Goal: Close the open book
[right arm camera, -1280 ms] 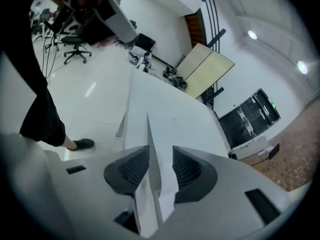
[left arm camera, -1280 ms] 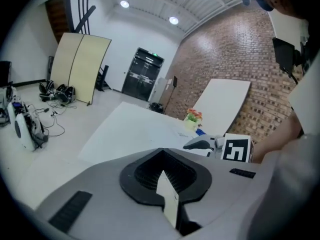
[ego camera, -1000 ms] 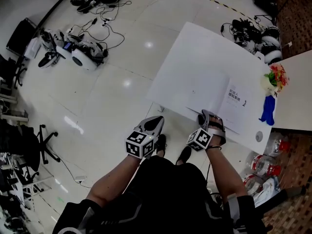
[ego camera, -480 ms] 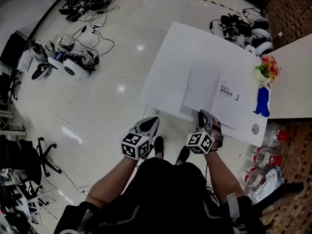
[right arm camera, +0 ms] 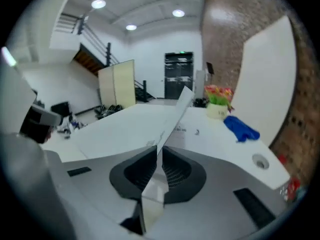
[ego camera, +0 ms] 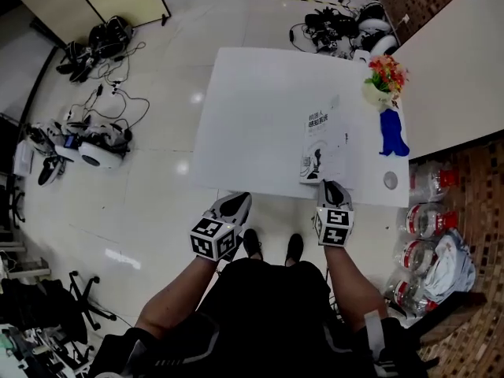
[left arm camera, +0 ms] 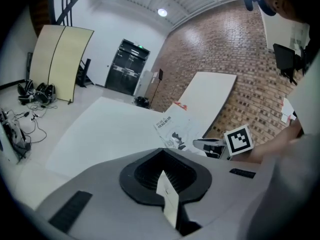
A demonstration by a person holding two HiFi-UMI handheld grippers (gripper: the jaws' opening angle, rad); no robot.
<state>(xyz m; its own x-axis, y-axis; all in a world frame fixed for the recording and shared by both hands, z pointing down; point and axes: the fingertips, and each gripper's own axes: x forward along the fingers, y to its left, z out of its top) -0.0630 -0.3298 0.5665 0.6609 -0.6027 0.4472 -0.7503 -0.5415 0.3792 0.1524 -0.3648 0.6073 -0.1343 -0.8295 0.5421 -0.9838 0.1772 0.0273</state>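
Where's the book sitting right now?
In the head view the book sits at the table's near right edge, left of the blue cloth. The right tongs, which have just been closing, grip its near edge.

Left claw [ego camera: 234,203] shut, right claw [ego camera: 332,189] just closing, pinching the book [ego camera: 322,144] edge.

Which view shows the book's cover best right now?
Head view: the book sits below the camera, with its cover and title facing it. The left gripper view shows it small and slanted; the right gripper view catches only a leaf edge-on.
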